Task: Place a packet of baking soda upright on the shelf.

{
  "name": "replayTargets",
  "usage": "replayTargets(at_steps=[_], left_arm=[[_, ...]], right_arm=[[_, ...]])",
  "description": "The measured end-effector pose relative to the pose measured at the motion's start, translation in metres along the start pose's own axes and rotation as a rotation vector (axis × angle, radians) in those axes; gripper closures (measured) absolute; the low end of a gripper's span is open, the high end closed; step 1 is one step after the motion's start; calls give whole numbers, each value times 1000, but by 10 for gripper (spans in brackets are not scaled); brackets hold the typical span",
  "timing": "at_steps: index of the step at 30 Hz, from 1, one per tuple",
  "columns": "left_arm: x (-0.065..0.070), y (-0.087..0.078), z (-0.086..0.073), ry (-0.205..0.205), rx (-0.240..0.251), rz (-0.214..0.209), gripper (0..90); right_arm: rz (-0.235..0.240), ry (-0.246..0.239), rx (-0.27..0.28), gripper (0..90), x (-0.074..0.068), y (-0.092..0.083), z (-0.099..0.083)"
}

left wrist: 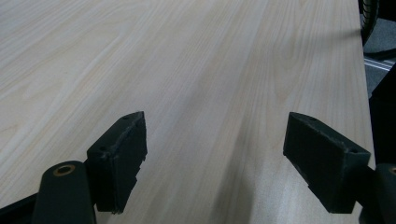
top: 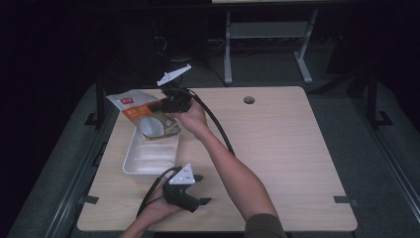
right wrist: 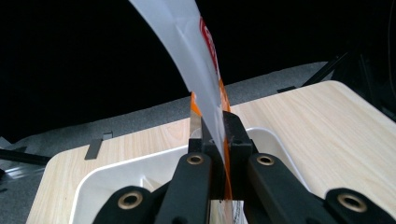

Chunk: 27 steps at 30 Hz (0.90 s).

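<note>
Your right gripper (top: 166,105) fingers pinch the snack pouch (top: 141,115) above the white tray (top: 132,163), at ten o'clock on the bench (top: 277,148). Lower it squarely inside; the left gripper (top: 198,191) fingers rest open.

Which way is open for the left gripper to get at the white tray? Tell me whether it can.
Probably yes. The left gripper rests open on the table just beside the white tray's near end, with bare wood between. The right gripper holds the snack bag above the far end.

snack bag (top: 140,113), red logo patch on orange-white front, lettering too small to read
</note>
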<state>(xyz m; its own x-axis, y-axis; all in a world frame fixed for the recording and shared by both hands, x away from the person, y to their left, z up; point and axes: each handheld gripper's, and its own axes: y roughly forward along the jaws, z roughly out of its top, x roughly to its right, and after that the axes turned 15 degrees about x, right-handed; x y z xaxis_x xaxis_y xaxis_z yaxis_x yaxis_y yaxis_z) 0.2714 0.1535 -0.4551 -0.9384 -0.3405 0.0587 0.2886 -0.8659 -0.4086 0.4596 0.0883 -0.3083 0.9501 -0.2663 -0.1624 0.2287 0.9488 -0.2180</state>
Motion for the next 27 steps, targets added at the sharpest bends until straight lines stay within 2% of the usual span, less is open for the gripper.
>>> replayTargets(at_steps=[9,18,24,27], left_arm=[[0,1,0,7,-6,-3,213],[-1,0,0,10,-10,-2,215],[0,1,0,12,-15,-5,215],[0,1,0,11,-15,-5,215]], right_arm=[[-8,33,-30,893,8,19,-16],[-3,102,12,893,15,26,-35],[-6,118,10,892,17,31,-47],[-26,126,-14,884,19,33,-55]])
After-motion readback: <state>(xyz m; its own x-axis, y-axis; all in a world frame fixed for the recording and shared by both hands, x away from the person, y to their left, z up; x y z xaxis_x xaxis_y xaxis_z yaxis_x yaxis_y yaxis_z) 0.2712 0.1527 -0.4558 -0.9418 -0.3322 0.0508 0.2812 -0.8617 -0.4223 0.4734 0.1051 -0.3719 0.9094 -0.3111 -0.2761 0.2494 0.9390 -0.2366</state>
